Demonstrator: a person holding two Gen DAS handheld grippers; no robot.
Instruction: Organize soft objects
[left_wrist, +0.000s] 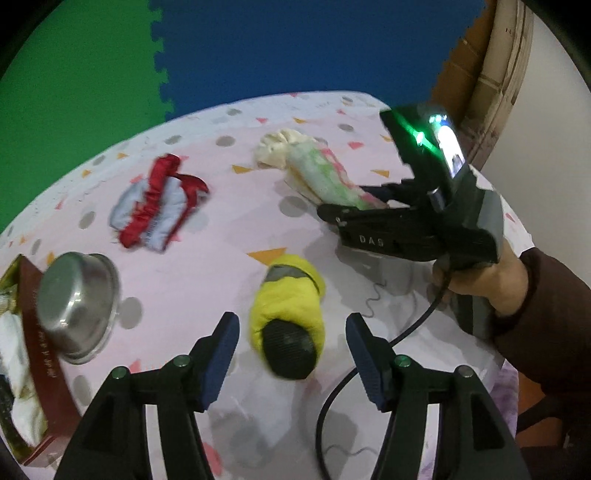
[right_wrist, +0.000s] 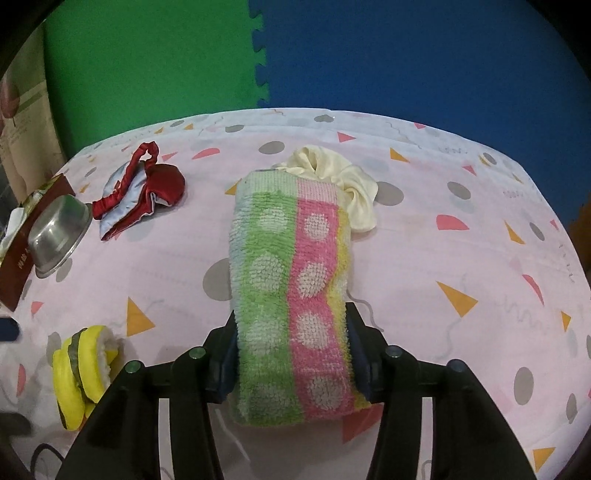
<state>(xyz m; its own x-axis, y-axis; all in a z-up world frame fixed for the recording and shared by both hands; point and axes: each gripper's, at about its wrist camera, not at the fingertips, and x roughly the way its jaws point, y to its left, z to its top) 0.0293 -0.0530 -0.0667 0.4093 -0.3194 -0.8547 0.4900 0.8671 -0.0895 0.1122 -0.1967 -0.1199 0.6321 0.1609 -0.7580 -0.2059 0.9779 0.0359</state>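
My right gripper (right_wrist: 291, 332) is shut on a rolled green, pink and yellow dotted towel (right_wrist: 291, 280); the towel also shows in the left wrist view (left_wrist: 325, 177), held by the right gripper (left_wrist: 354, 206). A cream scrunchie (right_wrist: 332, 177) lies at the towel's far end. My left gripper (left_wrist: 291, 332) is open, its fingers either side of a rolled yellow cloth with a black end (left_wrist: 291, 321), not gripping it. A red and pale blue cloth (left_wrist: 155, 203) lies at the back left.
An upturned steel bowl (left_wrist: 77, 306) leans on a dark red box (left_wrist: 40, 350) holding white cloth at the left edge. A black cable (left_wrist: 369, 369) runs across the patterned pink tablecloth (left_wrist: 207, 280). Green and blue foam mats stand behind the table.
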